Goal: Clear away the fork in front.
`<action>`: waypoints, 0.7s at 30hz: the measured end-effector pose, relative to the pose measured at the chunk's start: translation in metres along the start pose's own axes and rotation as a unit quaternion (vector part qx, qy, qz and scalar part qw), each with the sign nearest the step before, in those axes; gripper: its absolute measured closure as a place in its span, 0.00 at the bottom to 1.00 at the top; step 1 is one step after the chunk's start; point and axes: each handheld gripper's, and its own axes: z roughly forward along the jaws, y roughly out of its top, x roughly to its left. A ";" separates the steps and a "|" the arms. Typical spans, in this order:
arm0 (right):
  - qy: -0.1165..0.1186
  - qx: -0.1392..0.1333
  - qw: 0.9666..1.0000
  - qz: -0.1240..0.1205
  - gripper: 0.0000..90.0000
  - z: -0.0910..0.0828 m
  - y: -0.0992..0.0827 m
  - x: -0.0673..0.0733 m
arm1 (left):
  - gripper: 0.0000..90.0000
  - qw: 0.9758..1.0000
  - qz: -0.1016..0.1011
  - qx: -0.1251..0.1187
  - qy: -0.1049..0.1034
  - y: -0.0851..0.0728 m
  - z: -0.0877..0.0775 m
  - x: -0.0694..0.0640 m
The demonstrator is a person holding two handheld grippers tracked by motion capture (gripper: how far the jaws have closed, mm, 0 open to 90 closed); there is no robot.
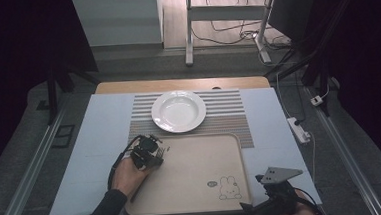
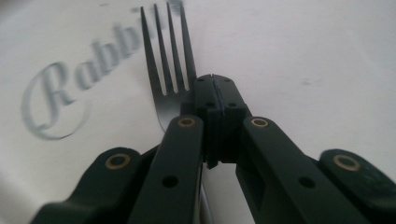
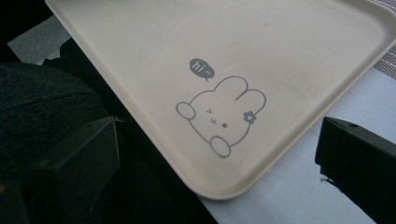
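My left gripper (image 1: pixel 154 152) (image 2: pixel 214 83) is over the far left corner of a beige tray (image 1: pixel 197 172), shut on the neck of a dark fork (image 2: pixel 166 70). The fork's tines point forward, just above the tray's grey "Rabbit" lettering (image 2: pixel 60 100). The person's left hand holds this gripper. My right gripper (image 1: pixel 254 205) (image 3: pixel 219 158) hangs at the tray's near right corner. Its jaws stand wide apart with nothing between them, and the rabbit drawing (image 3: pixel 222 112) lies below. A white plate (image 1: pixel 178 110) sits on a striped placemat (image 1: pixel 226 115) beyond the tray.
A pale sheet (image 1: pixel 95 143) covers the table under the tray and placemat. A power strip (image 1: pixel 299 129) with cables lies off the table's right edge. A dark sleeve (image 3: pixel 42 102) is close to the tray's near edge.
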 end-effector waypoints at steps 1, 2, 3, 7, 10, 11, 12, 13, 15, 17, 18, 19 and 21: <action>0.001 0.000 1.000 0.000 0.00 0.000 0.000 0.000 | 0.99 1.000 -0.003 0.000 0.003 -0.001 -0.001 0.003; 0.002 0.000 1.000 0.002 0.00 0.000 0.000 0.000 | 0.99 1.000 -0.014 -0.001 0.005 -0.003 -0.003 0.011; 0.002 0.000 1.000 0.002 0.00 0.000 0.000 0.000 | 0.99 1.000 -0.014 -0.001 0.005 -0.003 -0.003 0.011; 0.006 0.001 1.000 0.003 0.00 0.000 0.000 -0.001 | 0.99 0.999 -0.034 -0.003 0.000 -0.007 -0.006 0.023; 0.006 0.001 1.000 0.004 0.00 0.000 0.000 -0.001 | 0.99 0.999 -0.046 -0.004 -0.001 -0.009 -0.008 0.029; 0.006 0.001 1.000 0.004 0.00 0.000 0.000 -0.001 | 0.99 0.999 -0.047 -0.004 -0.001 -0.010 -0.009 0.031; 0.007 0.001 1.000 0.004 0.00 0.000 0.000 -0.001 | 0.99 0.999 -0.050 -0.004 -0.002 -0.010 -0.009 0.033; 0.007 0.001 1.000 0.005 0.00 0.000 0.000 -0.001 | 0.99 0.999 -0.052 -0.004 -0.002 -0.011 -0.010 0.034; 0.007 0.001 1.000 0.005 0.00 0.000 0.000 -0.001 | 0.99 0.998 -0.055 -0.004 0.000 -0.012 -0.011 0.037; 0.008 0.001 1.000 0.005 0.00 0.000 0.000 -0.001 | 0.99 0.998 -0.057 -0.004 0.001 -0.013 -0.011 0.039; 0.008 0.001 1.000 0.005 0.00 0.000 0.000 -0.001 | 0.99 0.998 -0.059 -0.004 0.001 -0.014 -0.012 0.040; 0.008 0.001 1.000 0.005 0.00 0.000 0.000 -0.001 | 0.99 0.998 -0.059 -0.004 0.003 -0.014 -0.012 0.041; 0.008 0.001 1.000 0.005 0.00 0.000 0.000 -0.001 | 0.99 0.998 -0.061 -0.005 0.004 -0.015 -0.013 0.042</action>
